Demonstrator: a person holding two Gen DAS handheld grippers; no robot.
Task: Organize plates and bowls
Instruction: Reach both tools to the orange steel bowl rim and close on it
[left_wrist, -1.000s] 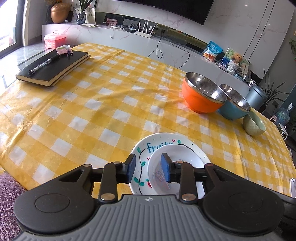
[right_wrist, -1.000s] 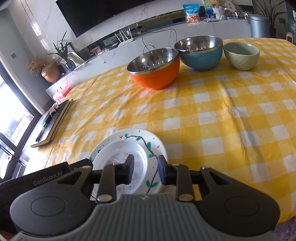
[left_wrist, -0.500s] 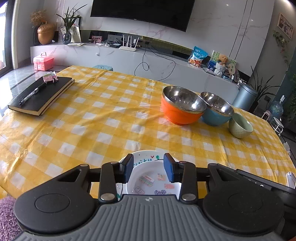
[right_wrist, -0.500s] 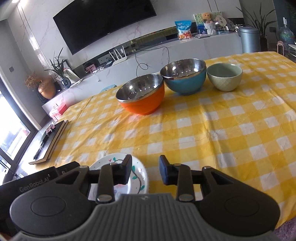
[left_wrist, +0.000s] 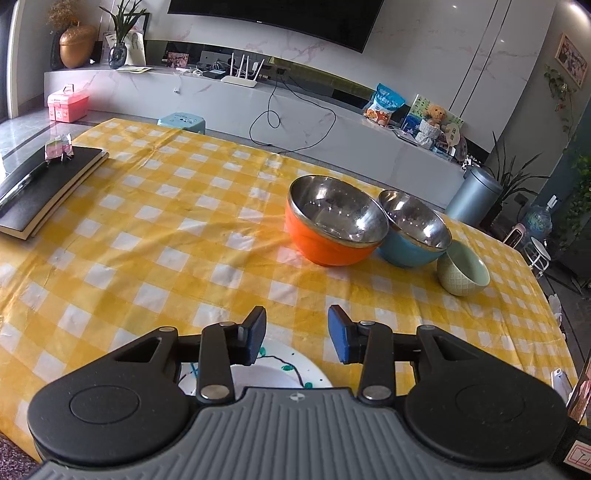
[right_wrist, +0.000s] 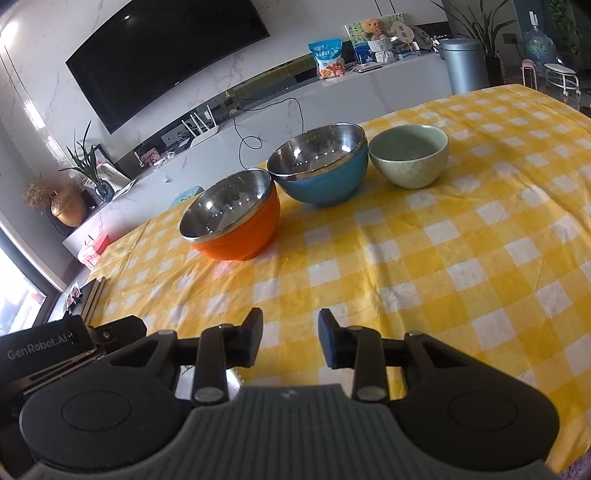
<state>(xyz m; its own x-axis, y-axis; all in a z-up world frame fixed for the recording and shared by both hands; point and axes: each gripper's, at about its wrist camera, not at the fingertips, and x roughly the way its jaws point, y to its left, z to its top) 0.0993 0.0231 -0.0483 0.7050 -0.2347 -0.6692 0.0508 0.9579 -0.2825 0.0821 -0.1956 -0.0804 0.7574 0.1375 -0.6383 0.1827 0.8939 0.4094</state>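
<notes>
An orange steel-lined bowl (left_wrist: 334, 227), a blue steel-lined bowl (left_wrist: 413, 236) and a small green ceramic bowl (left_wrist: 463, 272) stand in a row on the yellow checked table; they also show in the right wrist view as orange bowl (right_wrist: 232, 218), blue bowl (right_wrist: 319, 166) and green bowl (right_wrist: 410, 155). A white painted plate (left_wrist: 291, 369) with a smaller white dish on it lies at the near edge, mostly hidden under my left gripper (left_wrist: 296, 334), which is open and empty. My right gripper (right_wrist: 290, 339) is open and empty above the near edge.
A black notebook with a pen (left_wrist: 40, 184) lies at the table's left edge. The left gripper's body (right_wrist: 48, 347) shows at the left of the right wrist view. A grey bin (left_wrist: 474, 197) stands beyond the table's far right corner.
Both grippers have pulled back and tilted up from the stacked plates, which have slid almost out of view beneath them. Both stay open and empty.
</notes>
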